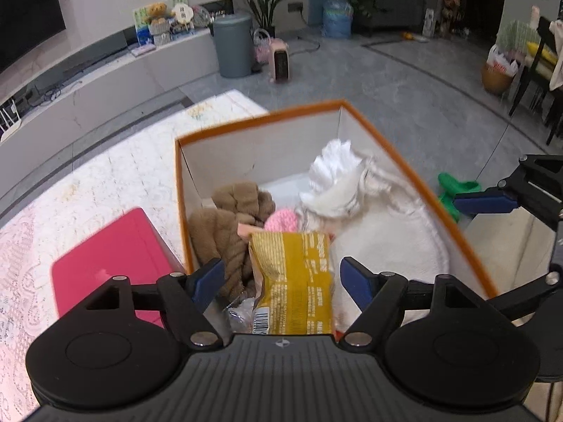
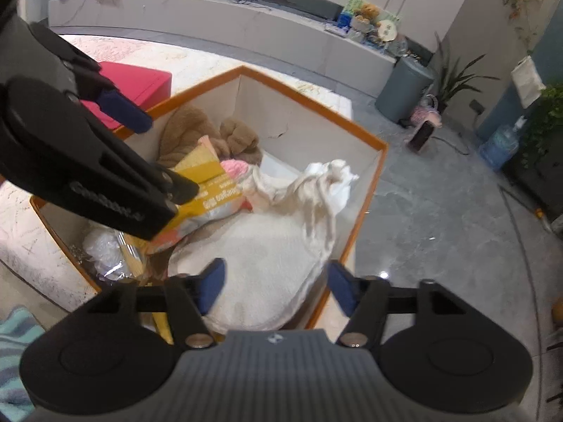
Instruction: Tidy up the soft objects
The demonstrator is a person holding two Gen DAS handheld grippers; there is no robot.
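Here, little writing can be read: a barcode and blurred lines of print are seen on the yellow snack packet [image 1: 295, 281], and raised lettering on the body of the left gripper is too smeared in the right wrist view to be made out. One orange-rimmed cardboard box [image 1: 415, 161] with white inner walls is shown, and the soft things are gathered inside it. A brown plush toy [image 1: 225, 225] is bunched against the box's left wall, with one pink knitted ball [image 1: 279, 219] just beside it near the middle. A white fluffy cushion [image 2: 260, 263] fills the right half of the box floor, and a crumpled white cloth [image 2: 323, 183] is draped over it toward the far right wall. The yellow packet lies tilted across the near middle, over the plush and touching the ball; crinkled clear plastic [image 2: 105, 249] is tucked in the near left corner. The left gripper [image 1: 281, 277] hangs over the near edge of the box with its jaws spread wide on either side of the packet, the pads not pressing it. The right gripper [image 2: 276, 286] is held above the cushion at the near right corner, its jaws likewise parted and nothing gripped. One red box [image 1: 112, 263] is set just outside the left wall, on a pale lace-patterned cloth [image 1: 88, 176].
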